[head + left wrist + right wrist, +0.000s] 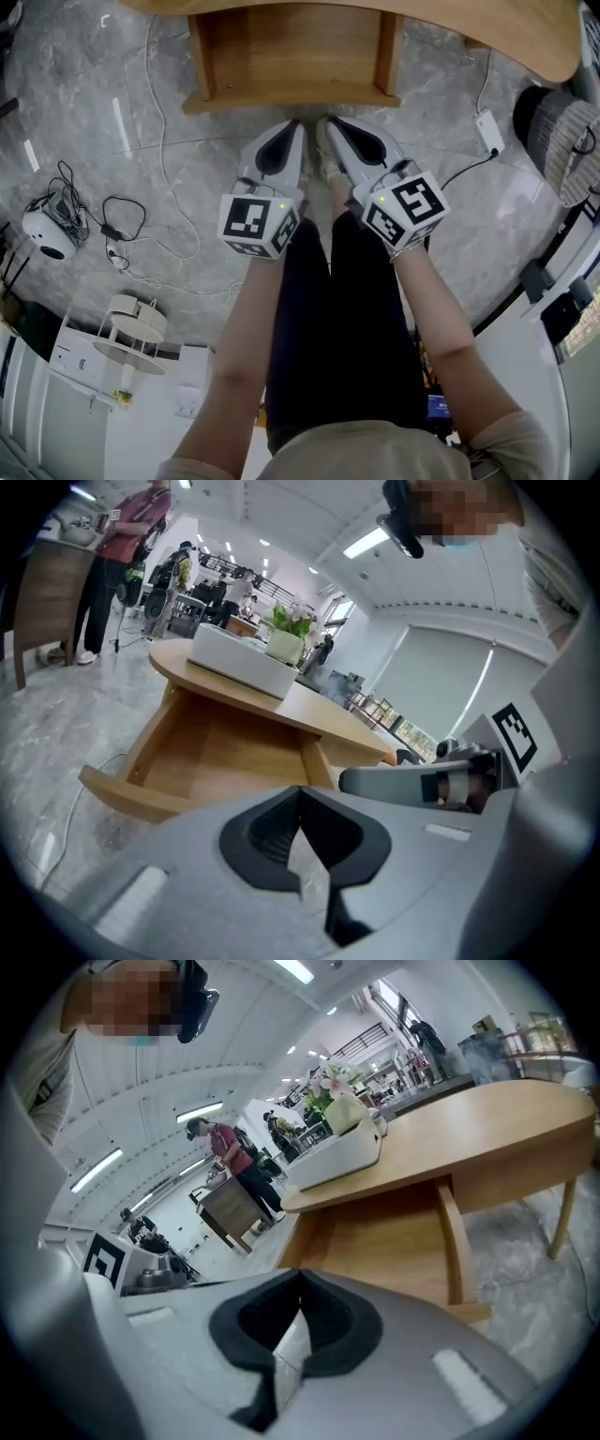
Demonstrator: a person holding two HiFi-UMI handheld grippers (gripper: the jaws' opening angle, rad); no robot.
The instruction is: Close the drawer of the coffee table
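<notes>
With our left gripper and right gripper closed on nothing near the open drawer, we risk jamming it by pushing off-centre

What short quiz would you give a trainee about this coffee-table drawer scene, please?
1. True or false: the drawer is fully shut.
2. The jaws of the left gripper are: A) wide open; B) shut on nothing; C) shut on a cup.
3. Fill in: on the coffee table stands a white ___ holding flowers.
Key: 1 false; 2 B; 3 planter.
</notes>
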